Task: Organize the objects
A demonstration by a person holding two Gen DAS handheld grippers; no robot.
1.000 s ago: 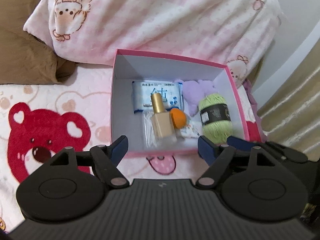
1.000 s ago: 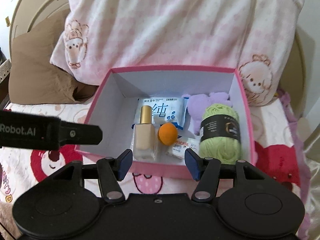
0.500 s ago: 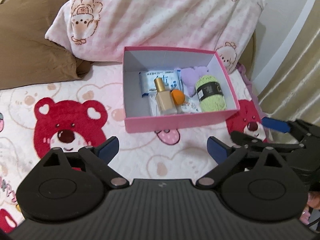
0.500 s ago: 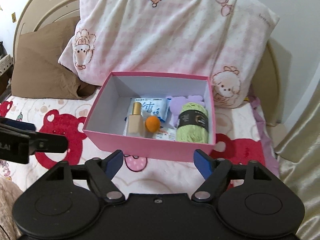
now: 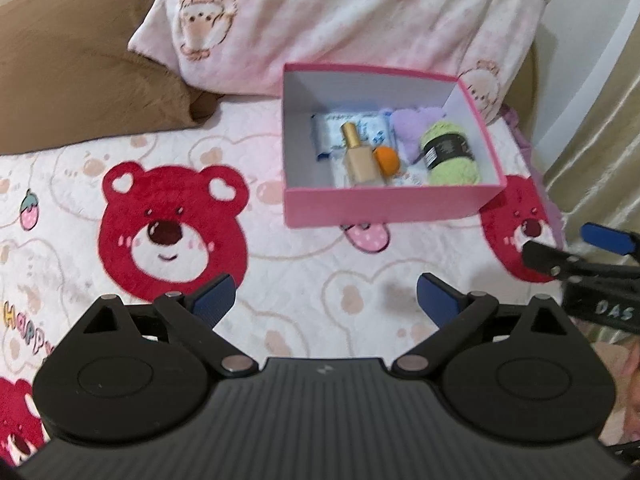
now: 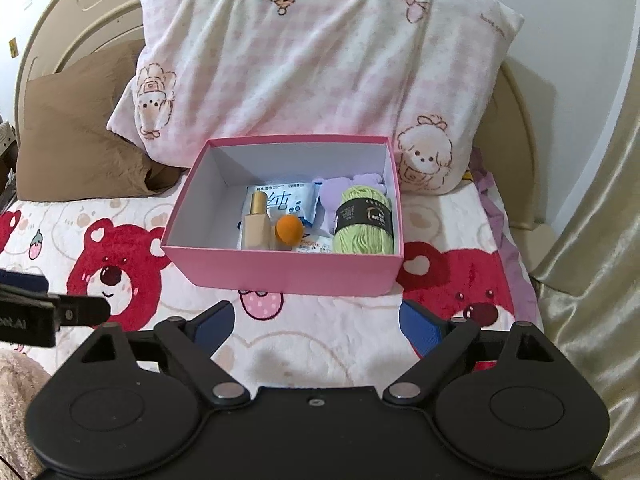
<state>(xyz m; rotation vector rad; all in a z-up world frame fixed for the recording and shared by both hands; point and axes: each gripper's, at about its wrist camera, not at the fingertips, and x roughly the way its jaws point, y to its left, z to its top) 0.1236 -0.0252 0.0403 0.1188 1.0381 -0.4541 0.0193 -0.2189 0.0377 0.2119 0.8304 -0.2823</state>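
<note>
One pink box [image 6: 280,272] is sitting ahead of the right gripper [image 6: 316,322], and six things are lying inside it: one gold-capped bottle [image 6: 256,226], one orange sponge [image 6: 288,230], one green yarn ball [image 6: 362,220], one blue-and-white wipes pack [image 6: 294,200], one purple plush piece [image 6: 334,194] and one small sachet [image 6: 316,245]. Two pillows are leaning beyond the box: one pink patterned pillow [image 6: 320,60], one brown pillow [image 6: 76,144]. Two grippers are showing, the left gripper [image 5: 324,300] included.

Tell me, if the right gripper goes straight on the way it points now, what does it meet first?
Probably the bedspread just before the pink box. The right gripper, opening with nothing between its jaws, points down at that bare patch; depth is unclear.
</note>
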